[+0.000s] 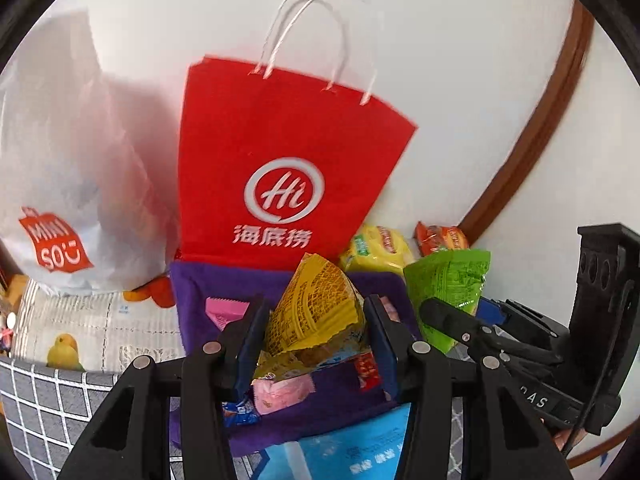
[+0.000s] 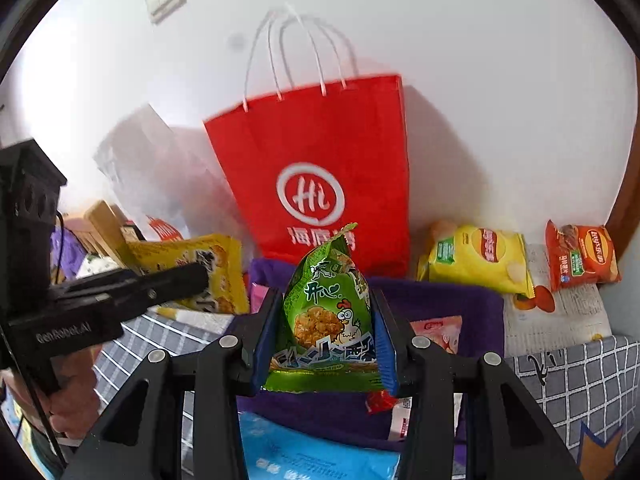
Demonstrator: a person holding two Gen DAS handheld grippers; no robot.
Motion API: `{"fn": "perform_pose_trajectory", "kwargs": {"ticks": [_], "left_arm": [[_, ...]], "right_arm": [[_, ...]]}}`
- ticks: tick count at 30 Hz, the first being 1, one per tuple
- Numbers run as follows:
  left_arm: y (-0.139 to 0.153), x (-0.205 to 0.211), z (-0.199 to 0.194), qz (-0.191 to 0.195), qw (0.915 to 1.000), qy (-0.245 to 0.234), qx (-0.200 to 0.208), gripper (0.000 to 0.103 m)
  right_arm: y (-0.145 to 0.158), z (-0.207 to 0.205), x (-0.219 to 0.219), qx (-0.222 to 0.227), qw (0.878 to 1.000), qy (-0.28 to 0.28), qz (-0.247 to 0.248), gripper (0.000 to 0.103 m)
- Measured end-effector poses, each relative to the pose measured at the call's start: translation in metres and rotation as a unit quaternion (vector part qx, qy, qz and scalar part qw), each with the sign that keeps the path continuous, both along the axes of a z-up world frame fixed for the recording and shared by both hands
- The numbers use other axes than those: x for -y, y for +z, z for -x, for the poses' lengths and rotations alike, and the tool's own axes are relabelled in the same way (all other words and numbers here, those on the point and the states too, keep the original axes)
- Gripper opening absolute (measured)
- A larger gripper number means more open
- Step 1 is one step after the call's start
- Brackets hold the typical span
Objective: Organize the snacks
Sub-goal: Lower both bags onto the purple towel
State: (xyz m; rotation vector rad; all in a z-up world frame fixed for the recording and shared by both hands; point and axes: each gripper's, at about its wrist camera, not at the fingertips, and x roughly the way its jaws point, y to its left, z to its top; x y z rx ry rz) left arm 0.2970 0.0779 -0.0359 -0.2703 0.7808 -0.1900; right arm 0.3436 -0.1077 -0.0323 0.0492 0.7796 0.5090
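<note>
My left gripper (image 1: 316,320) is shut on a yellow snack packet (image 1: 316,304) and holds it above a purple felt basket (image 1: 192,284) with small wrapped snacks inside. My right gripper (image 2: 324,324) is shut on a green chicken-print snack packet (image 2: 326,316) over the same purple basket (image 2: 460,300). The right gripper (image 1: 444,312) with its green packet (image 1: 452,280) shows at the right of the left wrist view. The left gripper (image 2: 188,276) with its yellow packet (image 2: 200,268) shows at the left of the right wrist view.
A red paper bag (image 1: 288,160) stands upright against the white wall behind the basket. A white Miniso bag (image 1: 60,160) stands to its left. A yellow chips bag (image 2: 480,256) and an orange chips bag (image 2: 580,256) lie at the right. A blue packet (image 2: 304,452) lies in front.
</note>
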Motion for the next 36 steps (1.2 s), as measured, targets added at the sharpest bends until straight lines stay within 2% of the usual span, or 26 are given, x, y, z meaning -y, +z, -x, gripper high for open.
{"fn": "perform_pose_trajectory", "kwargs": {"ticks": [2,4,7,10,15,21,36], "left_arm": [[-0.012,0.0,-0.008,-0.005,0.9998,0.002,-0.021,0.047],[-0.018,-0.001,-0.011,-0.009,0.9995,0.002,-0.03,0.047],[-0.022,-0.001,-0.012,-0.006,0.9995,-0.001,-0.031,0.047],[-0.023,0.001,-0.012,-0.006,0.9996,-0.002,-0.029,0.047],[-0.025,0.003,-0.011,-0.003,0.9996,-0.007,-0.027,0.047],[-0.028,0.007,-0.012,-0.009,0.9995,-0.009,-0.029,0.047],[-0.033,0.005,-0.014,-0.006,0.9993,-0.009,-0.036,0.047]], "right_arm": [[-0.011,-0.009,-0.003,-0.019,1.0,-0.001,0.02,0.043],[-0.016,-0.011,-0.003,-0.012,1.0,0.0,0.029,0.043],[-0.02,-0.013,0.003,-0.011,0.999,0.006,0.034,0.043],[-0.027,-0.021,0.014,-0.03,0.999,0.003,0.028,0.043],[-0.04,-0.033,0.027,-0.044,0.997,-0.023,0.063,0.043],[-0.047,-0.039,0.037,-0.055,0.996,-0.026,0.068,0.043],[-0.067,-0.039,0.008,-0.086,0.993,0.012,0.085,0.043]]}}
